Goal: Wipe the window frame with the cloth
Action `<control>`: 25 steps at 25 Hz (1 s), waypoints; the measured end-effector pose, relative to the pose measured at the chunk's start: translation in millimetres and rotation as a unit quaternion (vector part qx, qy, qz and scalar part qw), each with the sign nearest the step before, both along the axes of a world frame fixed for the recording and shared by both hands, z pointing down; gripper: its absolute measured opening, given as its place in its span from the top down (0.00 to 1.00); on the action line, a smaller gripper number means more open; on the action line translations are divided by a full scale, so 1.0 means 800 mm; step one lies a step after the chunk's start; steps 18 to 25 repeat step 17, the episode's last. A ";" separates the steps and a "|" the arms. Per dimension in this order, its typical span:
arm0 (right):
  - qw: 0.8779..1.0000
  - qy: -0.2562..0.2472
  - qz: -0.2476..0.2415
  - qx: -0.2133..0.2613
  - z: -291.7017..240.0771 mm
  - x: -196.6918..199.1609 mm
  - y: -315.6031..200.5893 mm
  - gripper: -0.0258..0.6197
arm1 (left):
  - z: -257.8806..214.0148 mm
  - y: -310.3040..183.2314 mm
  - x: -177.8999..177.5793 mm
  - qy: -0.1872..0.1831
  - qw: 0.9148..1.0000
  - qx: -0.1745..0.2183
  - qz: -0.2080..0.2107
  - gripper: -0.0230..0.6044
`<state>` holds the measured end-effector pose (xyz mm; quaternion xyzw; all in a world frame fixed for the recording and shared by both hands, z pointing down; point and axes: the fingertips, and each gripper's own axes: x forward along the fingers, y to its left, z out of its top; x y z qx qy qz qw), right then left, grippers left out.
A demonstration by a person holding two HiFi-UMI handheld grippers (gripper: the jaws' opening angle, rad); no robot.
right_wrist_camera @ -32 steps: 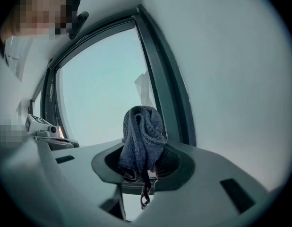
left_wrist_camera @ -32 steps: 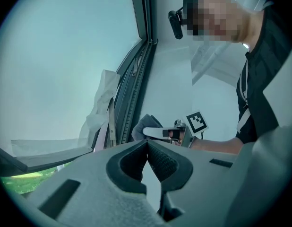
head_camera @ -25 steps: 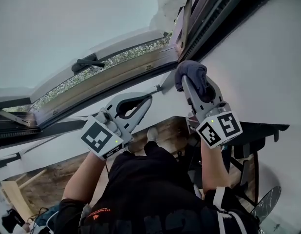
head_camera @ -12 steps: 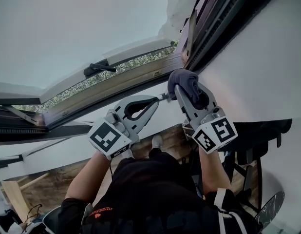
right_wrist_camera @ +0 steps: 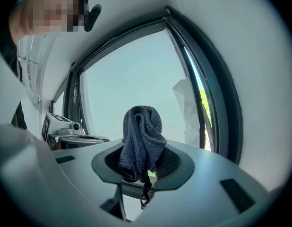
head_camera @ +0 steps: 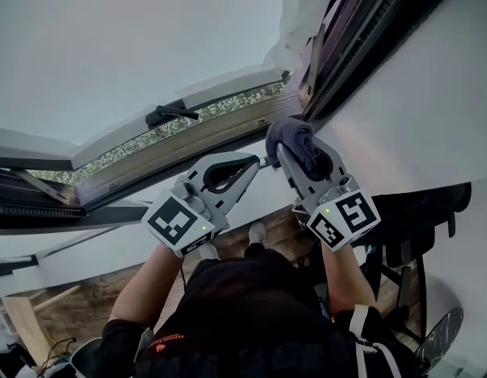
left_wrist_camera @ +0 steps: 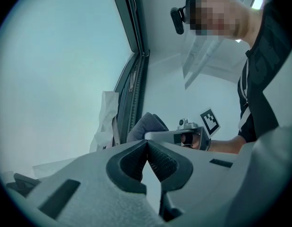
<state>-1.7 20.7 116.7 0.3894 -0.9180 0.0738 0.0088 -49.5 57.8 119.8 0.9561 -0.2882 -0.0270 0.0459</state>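
Observation:
A dark blue-grey cloth is bunched in my right gripper, which is shut on it; the wad sticks up between the jaws in the right gripper view. It sits just below the corner where the wooden sash meets the dark window frame. My left gripper is shut with nothing in it, its tips right beside the cloth. In the left gripper view its jaws meet at a point, with the frame rising behind.
A black window handle sits on the open sash. A white crumpled sheet hangs at the frame's upper corner. White wall runs to the right. Below are the person's dark clothes and a wooden floor.
Both grippers have drifted slightly left and up along the sash, the right one still holding the cloth close to the frame corner. The head view has shifted a little.

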 end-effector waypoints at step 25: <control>1.000 0.017 -0.016 -0.021 0.017 -0.058 0.016 0.78 | -0.001 0.008 -0.054 0.015 1.000 -0.022 -0.013 0.93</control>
